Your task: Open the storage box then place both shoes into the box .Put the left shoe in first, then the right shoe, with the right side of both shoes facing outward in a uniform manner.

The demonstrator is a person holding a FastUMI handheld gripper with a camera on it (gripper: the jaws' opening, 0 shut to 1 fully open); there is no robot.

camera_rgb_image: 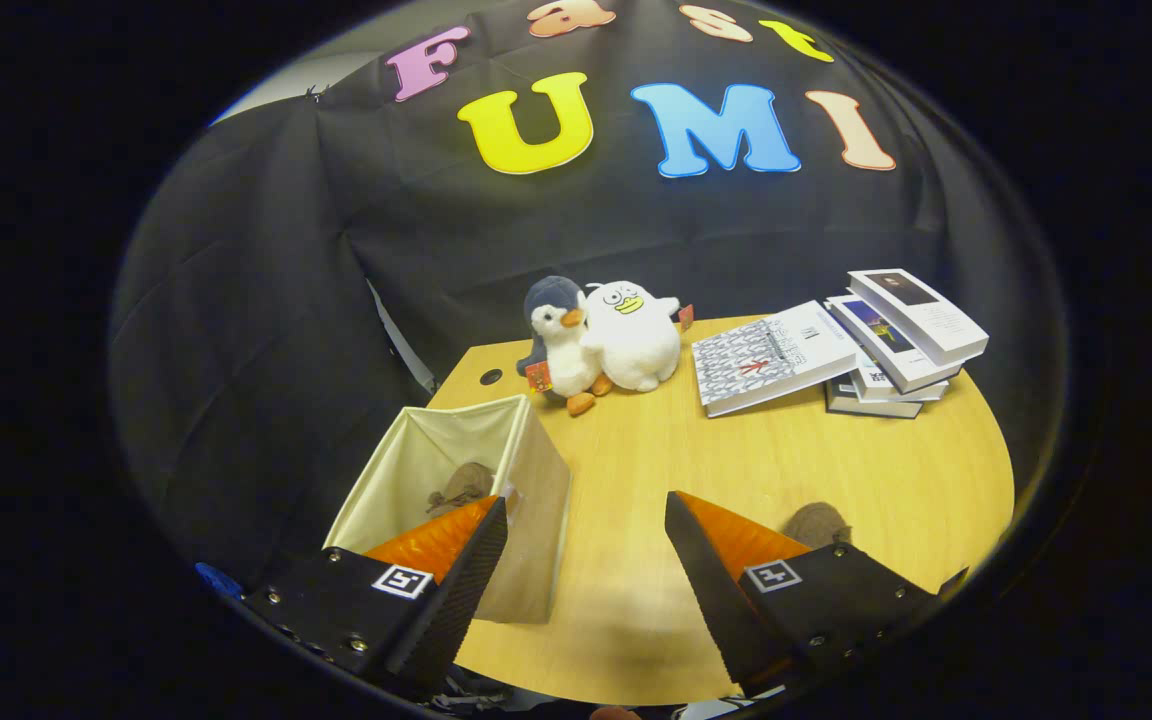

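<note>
Fingers [586,560] stand wide apart and hold nothing; we see bare counter [636,470] between them. Just beyond the left finger, the storage box [526,500] stands open on the counter, with one brown shoe [461,487] lying inside. The second shoe [816,522] rests on the counter just beyond the right finger. We judge the box opened and the left shoe placed; the right shoe remains to be grasped and set inside. Plush toys [601,340] and books [836,345] lie further back.
</note>
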